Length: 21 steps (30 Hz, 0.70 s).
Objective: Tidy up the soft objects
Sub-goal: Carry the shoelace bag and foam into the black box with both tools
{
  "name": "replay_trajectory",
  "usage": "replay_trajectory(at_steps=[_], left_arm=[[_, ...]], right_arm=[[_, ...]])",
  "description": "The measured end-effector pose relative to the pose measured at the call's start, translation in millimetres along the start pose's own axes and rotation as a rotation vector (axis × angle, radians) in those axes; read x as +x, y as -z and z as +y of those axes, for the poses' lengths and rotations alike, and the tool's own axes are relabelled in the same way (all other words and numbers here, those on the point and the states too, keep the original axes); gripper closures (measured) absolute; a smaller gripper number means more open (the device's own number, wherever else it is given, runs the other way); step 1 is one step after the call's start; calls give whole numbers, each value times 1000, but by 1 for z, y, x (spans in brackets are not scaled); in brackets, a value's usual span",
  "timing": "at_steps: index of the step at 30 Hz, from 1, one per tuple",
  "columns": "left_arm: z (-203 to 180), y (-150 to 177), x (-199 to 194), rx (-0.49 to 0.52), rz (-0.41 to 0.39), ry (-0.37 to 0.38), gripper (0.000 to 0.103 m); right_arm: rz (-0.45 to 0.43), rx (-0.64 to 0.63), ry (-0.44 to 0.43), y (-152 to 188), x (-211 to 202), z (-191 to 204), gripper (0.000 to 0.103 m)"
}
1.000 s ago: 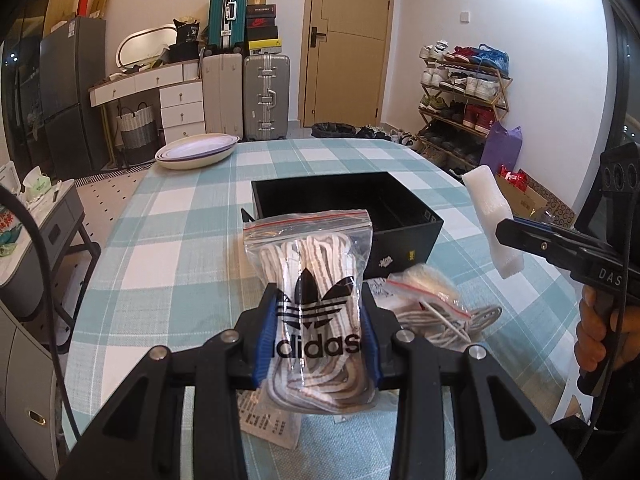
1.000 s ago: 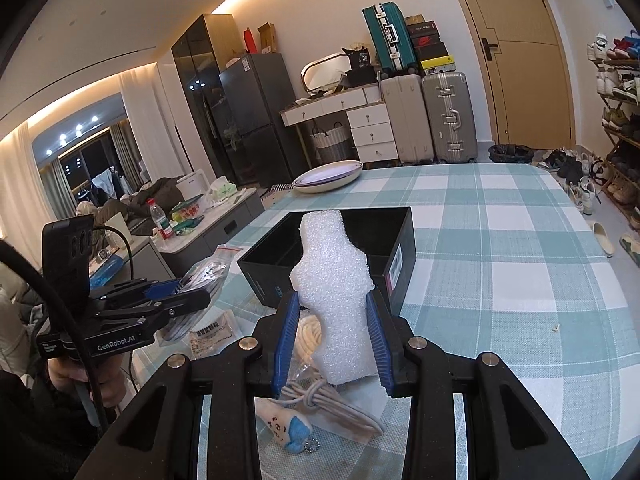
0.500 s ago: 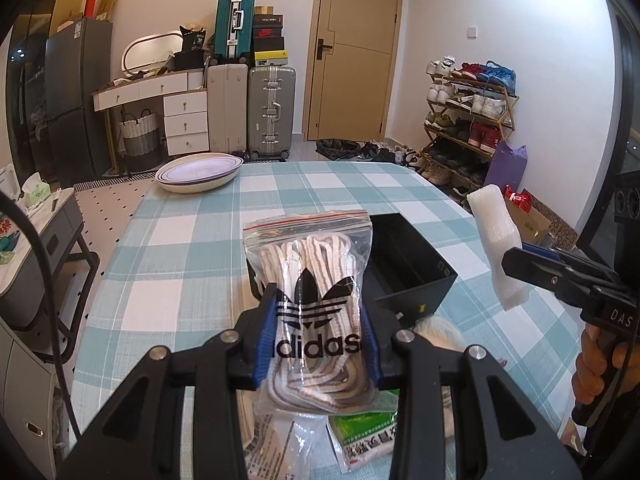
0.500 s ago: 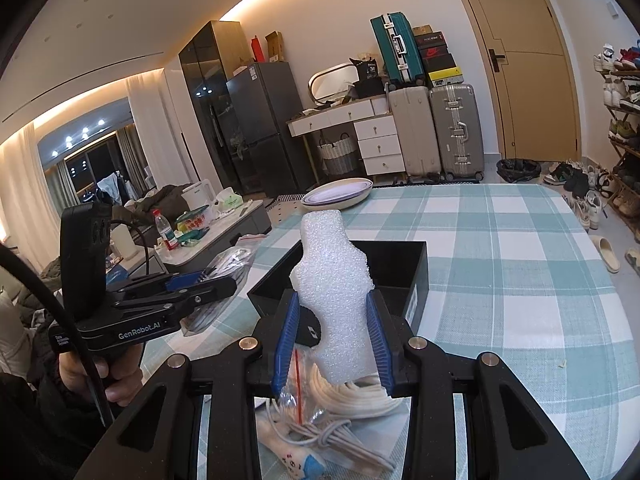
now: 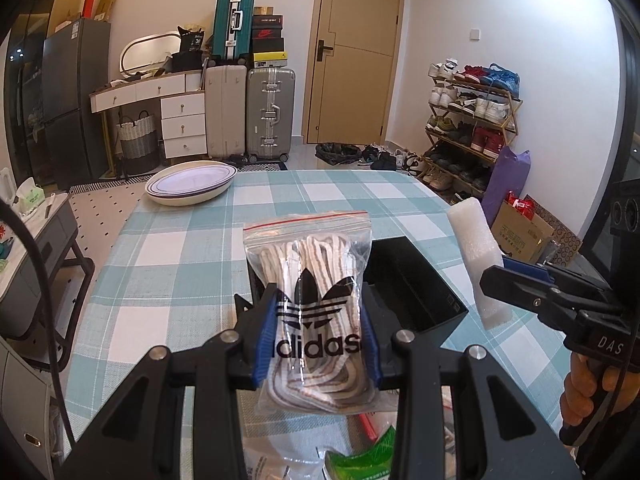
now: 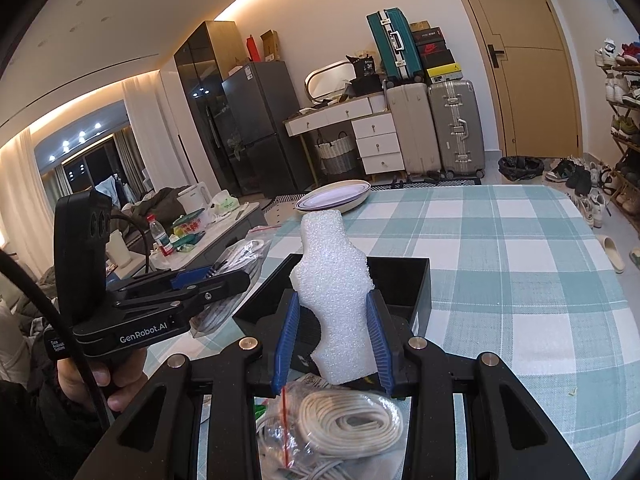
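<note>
STEP: carrying both items to black box [image 5: 404, 280] at 12 o'clock on counter [image 5: 168, 248] | left gripper [image 5: 318, 340] clamps shoelace bag [image 5: 312, 304] | right gripper [image 6: 334, 338] clamps foam piece [image 6: 332, 280] | NEXT: likely hold each over box, release.

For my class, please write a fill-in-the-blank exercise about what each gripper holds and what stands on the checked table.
1. The left gripper is shut on a zip bag of ____.
2. The right gripper is shut on a white ____ piece.
3. Just beyond both held things stands an open ____ box.
4. At the far end of the table lies a ____.

Missing words: shoelaces; foam; black; plate
</note>
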<state>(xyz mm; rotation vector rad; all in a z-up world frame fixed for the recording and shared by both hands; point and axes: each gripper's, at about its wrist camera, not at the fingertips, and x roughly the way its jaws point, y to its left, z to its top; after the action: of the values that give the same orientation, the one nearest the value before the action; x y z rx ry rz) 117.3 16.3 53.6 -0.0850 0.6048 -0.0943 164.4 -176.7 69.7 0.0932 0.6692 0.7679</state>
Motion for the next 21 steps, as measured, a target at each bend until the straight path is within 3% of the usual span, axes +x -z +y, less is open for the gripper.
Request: replay_trajectory(at_steps=[21], left_arm=[[-4, -3, 54, 4, 47, -12, 68]], right_arm=[[54, -14, 47, -10, 60, -12, 68]])
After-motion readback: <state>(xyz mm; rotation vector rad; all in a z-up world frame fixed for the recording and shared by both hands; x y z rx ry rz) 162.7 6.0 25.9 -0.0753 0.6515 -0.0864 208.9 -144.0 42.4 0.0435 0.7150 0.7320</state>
